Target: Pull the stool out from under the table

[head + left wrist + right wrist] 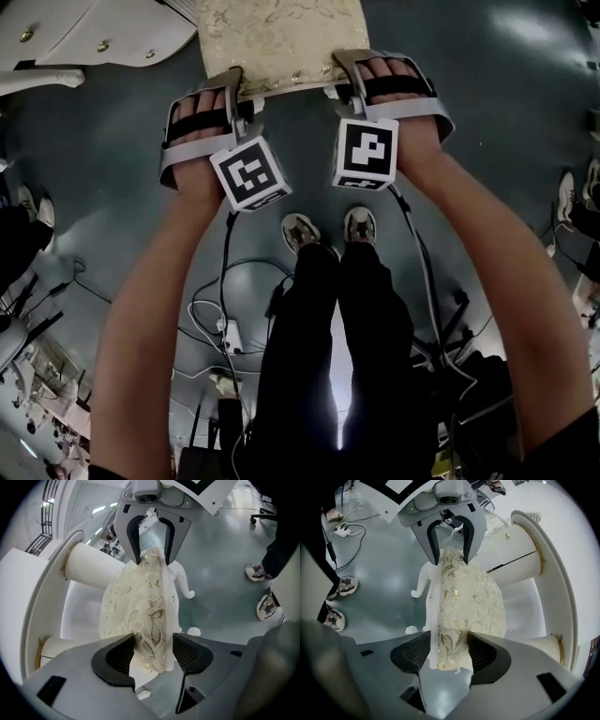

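Two hand-held grippers grasp the stool (281,37) by its near edge in the head view. The left gripper (234,84) is at the left corner and the right gripper (347,67) at the right. The white bench (103,33) sits at the far left. The patterned seat shows uncovered above the grey floor (487,122), a little beyond the person's shoes (300,230).

From the left gripper view, the fingers (115,656) are clenched on the cushion's rim. The right gripper clamps the same rim at the far end of the picture. The bench's fluted column (93,566) stands to the left, and a curled stool leg (180,581) to the right.

The right gripper view mirrors this. Its fingers (487,656) are closed on the cushion, with the bench's curved top (555,578) to the right and open floor to the left.

The seat appears clear of the bench top, so the pull looks largely done. Any last draw toward the person and the release seem to be what is left. The seat lies flat, and the held edge runs left to right. The cushion stretches long between the two grippers, so its long axis is probably left to right too.
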A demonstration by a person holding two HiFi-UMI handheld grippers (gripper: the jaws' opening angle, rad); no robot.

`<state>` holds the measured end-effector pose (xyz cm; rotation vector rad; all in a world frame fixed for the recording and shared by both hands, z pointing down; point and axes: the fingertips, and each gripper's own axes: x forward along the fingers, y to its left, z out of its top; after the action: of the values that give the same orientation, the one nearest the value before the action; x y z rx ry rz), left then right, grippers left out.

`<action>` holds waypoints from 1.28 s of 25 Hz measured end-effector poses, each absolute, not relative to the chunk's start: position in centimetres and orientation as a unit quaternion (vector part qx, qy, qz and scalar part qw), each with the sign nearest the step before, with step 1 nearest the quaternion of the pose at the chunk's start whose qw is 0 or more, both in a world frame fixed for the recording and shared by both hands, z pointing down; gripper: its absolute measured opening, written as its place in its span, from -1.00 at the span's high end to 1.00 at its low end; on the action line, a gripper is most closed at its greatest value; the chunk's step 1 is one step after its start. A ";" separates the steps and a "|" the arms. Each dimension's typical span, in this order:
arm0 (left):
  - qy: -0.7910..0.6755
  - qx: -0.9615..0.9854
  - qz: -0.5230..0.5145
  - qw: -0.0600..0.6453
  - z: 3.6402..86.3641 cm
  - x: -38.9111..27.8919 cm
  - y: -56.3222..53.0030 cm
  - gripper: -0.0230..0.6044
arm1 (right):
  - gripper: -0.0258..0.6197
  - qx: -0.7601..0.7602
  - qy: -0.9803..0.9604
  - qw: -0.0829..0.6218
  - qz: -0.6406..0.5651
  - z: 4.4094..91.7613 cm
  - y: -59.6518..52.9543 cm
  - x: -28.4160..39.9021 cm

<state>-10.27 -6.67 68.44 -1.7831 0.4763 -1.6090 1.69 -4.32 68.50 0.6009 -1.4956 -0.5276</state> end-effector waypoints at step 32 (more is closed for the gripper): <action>0.191 -0.681 -0.630 0.322 68.4 -8.9 11.3 0.09 | 0.14 0.285 -0.694 0.622 -0.225 68.0 13.0 2.1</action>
<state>-8.91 11.32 68.36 -1.7867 0.5022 -1.6533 2.13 12.97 67.98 0.6543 -1.5949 -0.5178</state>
